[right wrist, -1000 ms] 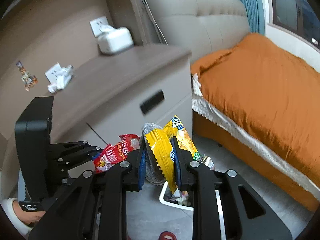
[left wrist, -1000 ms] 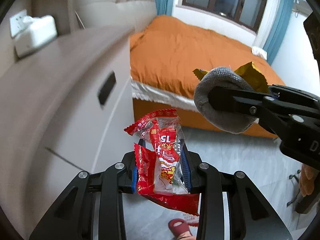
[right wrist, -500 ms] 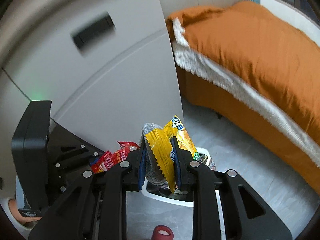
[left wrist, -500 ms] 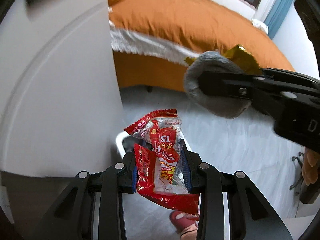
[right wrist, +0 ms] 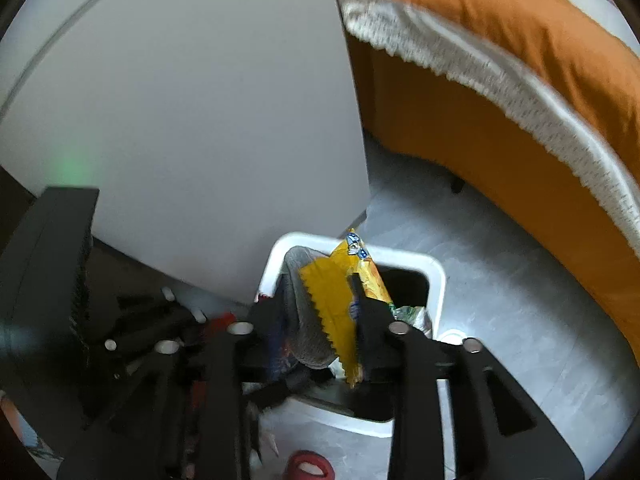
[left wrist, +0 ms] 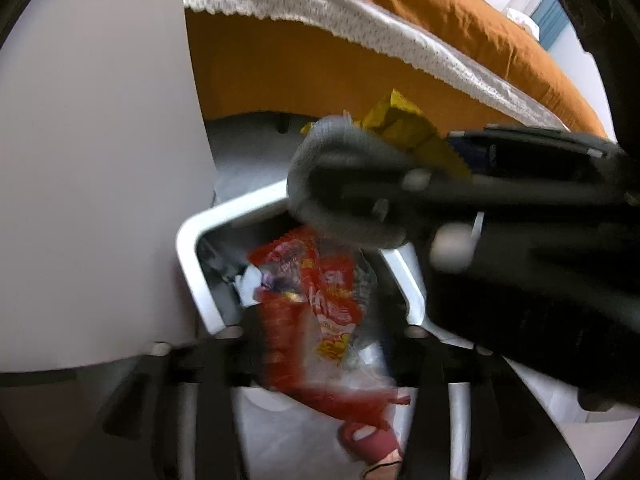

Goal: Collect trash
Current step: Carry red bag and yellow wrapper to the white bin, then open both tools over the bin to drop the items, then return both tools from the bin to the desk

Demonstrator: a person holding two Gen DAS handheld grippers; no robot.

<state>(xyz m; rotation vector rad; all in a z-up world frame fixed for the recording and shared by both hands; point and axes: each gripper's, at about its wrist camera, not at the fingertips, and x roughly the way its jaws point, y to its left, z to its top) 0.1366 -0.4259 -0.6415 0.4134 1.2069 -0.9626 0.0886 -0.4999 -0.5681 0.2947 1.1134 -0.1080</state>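
Jaws on both grippers are opening right over the white bin (right wrist: 436,276).

Best done by letting the left gripper (left wrist: 320,332) spread fully so the red wrapper (left wrist: 316,300), blurred and apparently loose between its fingers, falls inside the rim. Yellow wrapper (right wrist: 336,312) and grey sock-like cloth (right wrist: 304,332) sit between the right gripper (right wrist: 316,344) fingers, crinkly and limp, so snagging is likely.

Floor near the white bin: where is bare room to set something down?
Bare grey floor lies between the white bin and the orange bed. Over the bin it is crowded: both grippers, red wrapper, yellow wrapper, grey cloth.
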